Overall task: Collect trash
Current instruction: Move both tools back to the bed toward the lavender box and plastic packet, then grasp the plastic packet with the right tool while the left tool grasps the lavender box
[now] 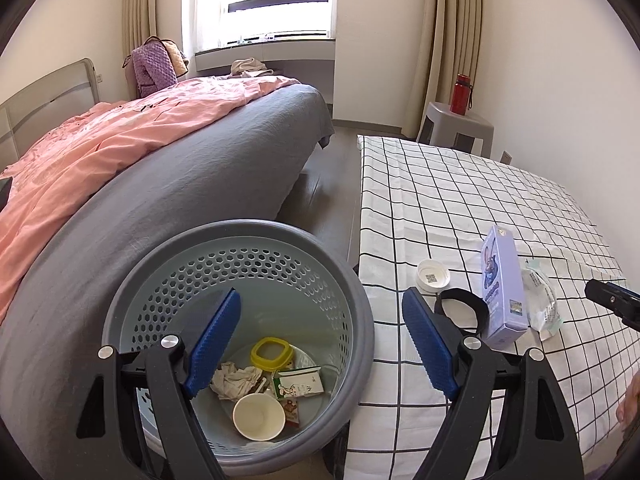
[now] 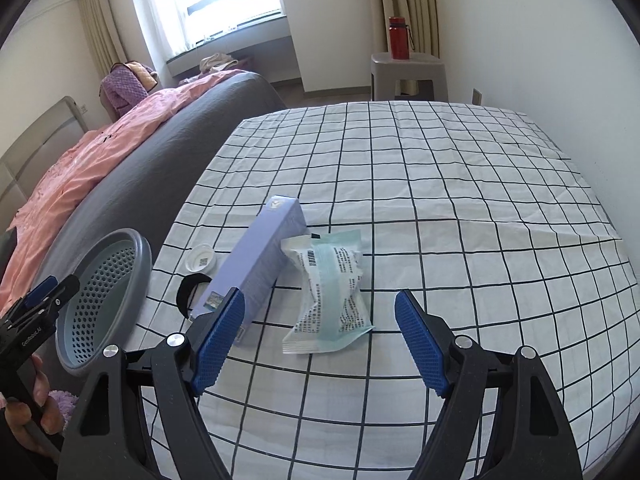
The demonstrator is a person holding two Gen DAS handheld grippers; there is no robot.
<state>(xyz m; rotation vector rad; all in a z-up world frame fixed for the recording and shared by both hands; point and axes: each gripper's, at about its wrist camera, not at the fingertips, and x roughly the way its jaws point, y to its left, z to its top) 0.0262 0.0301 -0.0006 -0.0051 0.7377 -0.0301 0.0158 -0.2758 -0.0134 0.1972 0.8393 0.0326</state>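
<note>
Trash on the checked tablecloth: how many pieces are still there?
4: a white lid, a black ring, a purple box and a plastic packet, all near the bin-side edge.

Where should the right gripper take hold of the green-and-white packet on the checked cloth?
Grip the packet across its puffy middle, coming straight down from above. It lies flat, lengthwise toward the right gripper, whose open jaws already straddle its near end. The purple box lies close against its left side, so keep the left finger between them.
</note>
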